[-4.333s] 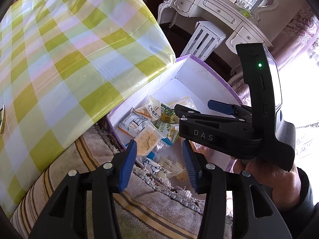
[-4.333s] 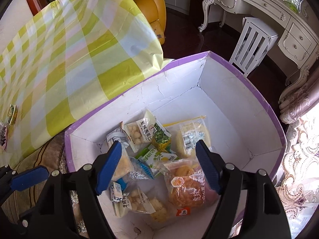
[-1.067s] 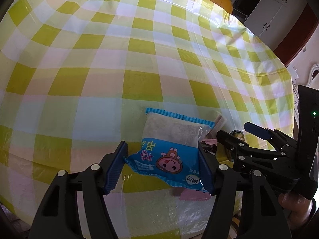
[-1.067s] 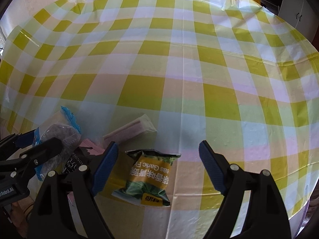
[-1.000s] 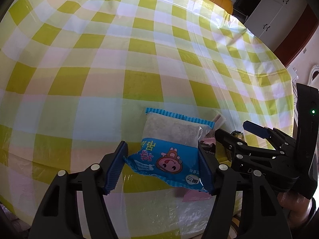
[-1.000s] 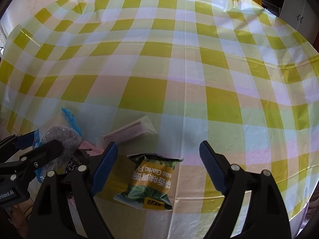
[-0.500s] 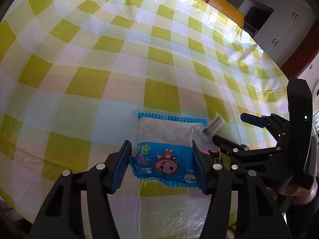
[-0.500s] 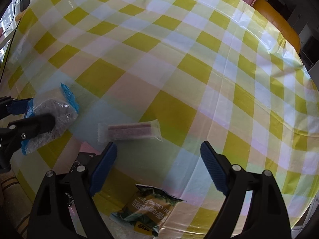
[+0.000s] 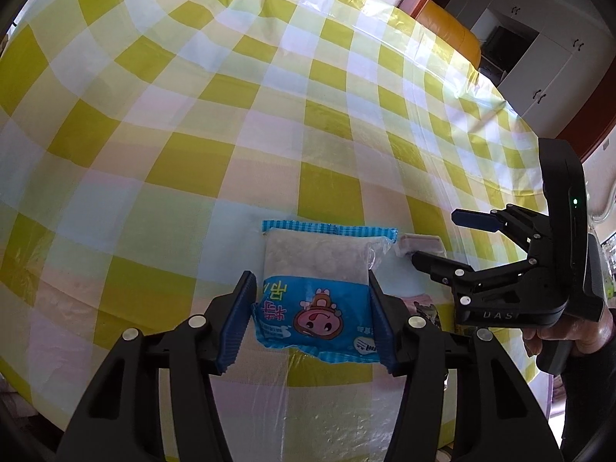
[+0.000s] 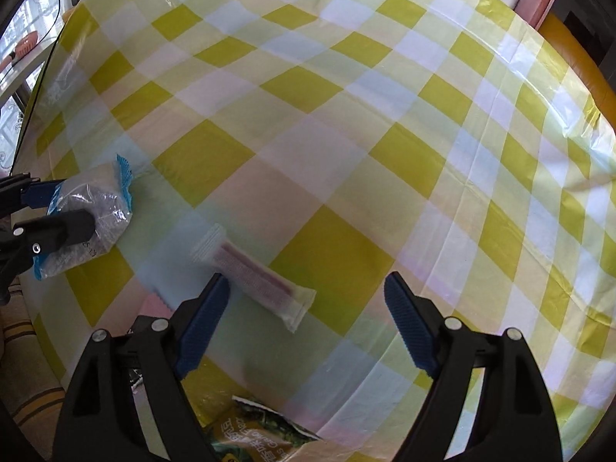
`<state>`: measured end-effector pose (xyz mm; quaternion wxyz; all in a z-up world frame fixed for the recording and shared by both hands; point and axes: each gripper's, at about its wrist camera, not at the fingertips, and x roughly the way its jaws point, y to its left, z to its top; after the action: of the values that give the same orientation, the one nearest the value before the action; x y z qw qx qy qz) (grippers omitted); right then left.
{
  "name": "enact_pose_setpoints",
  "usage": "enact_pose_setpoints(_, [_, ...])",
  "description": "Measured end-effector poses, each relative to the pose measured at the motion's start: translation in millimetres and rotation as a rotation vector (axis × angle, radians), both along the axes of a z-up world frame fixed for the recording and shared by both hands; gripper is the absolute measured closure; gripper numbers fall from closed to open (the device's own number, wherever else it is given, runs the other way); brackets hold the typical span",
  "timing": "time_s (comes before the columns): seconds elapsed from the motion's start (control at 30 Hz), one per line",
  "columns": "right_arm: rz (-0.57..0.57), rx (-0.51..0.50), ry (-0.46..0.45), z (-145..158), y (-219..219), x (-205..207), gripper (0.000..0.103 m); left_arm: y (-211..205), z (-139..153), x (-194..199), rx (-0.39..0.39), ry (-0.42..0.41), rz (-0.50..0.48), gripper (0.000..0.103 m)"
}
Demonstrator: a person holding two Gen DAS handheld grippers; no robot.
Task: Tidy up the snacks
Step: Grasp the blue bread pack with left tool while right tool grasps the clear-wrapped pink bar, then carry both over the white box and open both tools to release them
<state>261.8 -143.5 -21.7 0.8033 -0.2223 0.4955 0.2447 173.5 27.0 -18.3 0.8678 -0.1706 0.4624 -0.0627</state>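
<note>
We see the blue snack packet (image 9: 313,296), with its cartoon face and clear upper half, lying flat on the desk (image 9: 215,123) near its front edge, on the yellow, white and pale pink checked plastic cover. The left tool (image 9: 310,308) straddles this packet: its two blue pads stand at the packet's left and right edges, the right pad against the wrapper and the left one so close that we cannot tell whether it presses. Its jaws have just been closing on the packet, which still lies on the cover. Just beside the packet, toward the right tool, lies a slim stick snack (image 10: 256,275) in a clear wrapper with a dark reddish bar inside, set at a slant. The right tool (image 10: 304,321) hangs over that stick, released; the left pad sits close by the middle of the wrapper, the right pad stands well apart from it over bare cover, and nothing is gripped. These jaws too have just been narrowing. At the near edge of the desk, under the right tool, a green and yellow bag (image 10: 261,433) with printed lettering pokes into view, and a bit of pink wrapper (image 10: 156,302) shows beside the tool's left finger. From the left wrist view we see a hand (image 9: 569,331) around the black handle of the right tool. An orange armchair (image 9: 450,38) and white cupboards (image 9: 539,61) stand beyond the far side of the desk.
</note>
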Motion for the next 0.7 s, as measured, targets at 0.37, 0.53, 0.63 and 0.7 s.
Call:
enact_pose_setpoints(0.37, [-0.076,0.117,0.013,1.8,7.4,-7.7,0.087,1.0,0.9,0.4,0.027,-0.018,0.008,0.052])
enact_pose_setpoints(0.53, [-0.195,0.132,-0.056,3.4,-4.9,-18.0,0.088,-1.0,3.8,-1.4,0.053,-0.034,0.007,0.054])
enact_pose_setpoints(0.63, [-0.267,0.147,-0.099,11.9,-19.2,-24.5,0.088,-4.2,8.5,-4.4,0.071,-0.053,0.009,0.054])
enact_pose_setpoints(0.7, [-0.308,0.146,-0.130,18.6,-28.9,-29.7,0.088,-7.7,12.5,-6.8,0.090,-0.064,0.008,0.054])
